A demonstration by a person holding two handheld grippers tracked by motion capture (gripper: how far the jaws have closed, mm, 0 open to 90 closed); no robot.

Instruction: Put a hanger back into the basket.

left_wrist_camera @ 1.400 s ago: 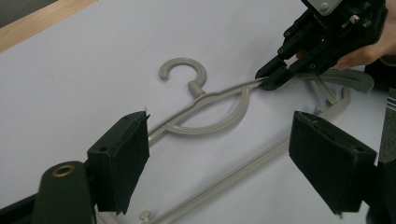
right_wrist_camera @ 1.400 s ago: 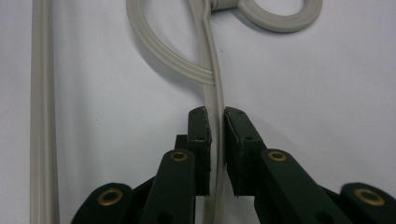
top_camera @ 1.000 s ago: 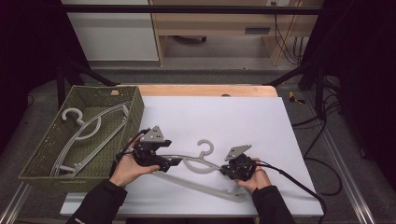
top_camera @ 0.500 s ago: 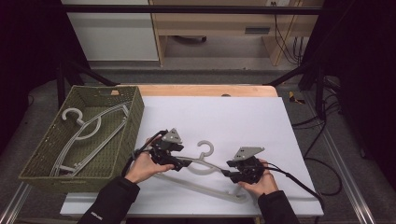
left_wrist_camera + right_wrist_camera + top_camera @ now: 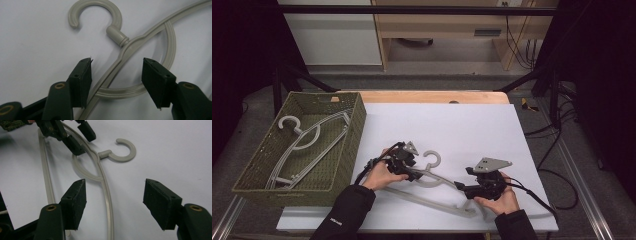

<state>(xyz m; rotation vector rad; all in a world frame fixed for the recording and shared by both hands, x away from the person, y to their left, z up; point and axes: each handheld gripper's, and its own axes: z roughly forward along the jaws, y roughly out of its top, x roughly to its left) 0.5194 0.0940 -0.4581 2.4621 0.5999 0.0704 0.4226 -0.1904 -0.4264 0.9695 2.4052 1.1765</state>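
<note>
Two grey hangers lie in the green basket at the left. On the white table, the left gripper, jaws just closing, straddles the grey hanger near its hook without pressing. Right gripper, jaws just opening, stands spread over its shoulder.

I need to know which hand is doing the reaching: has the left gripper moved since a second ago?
Yes. In the high view the left gripper has moved right, away from the green basket toward the hanger's hook, its jaws closing around the hanger's neck without pressing.
</note>
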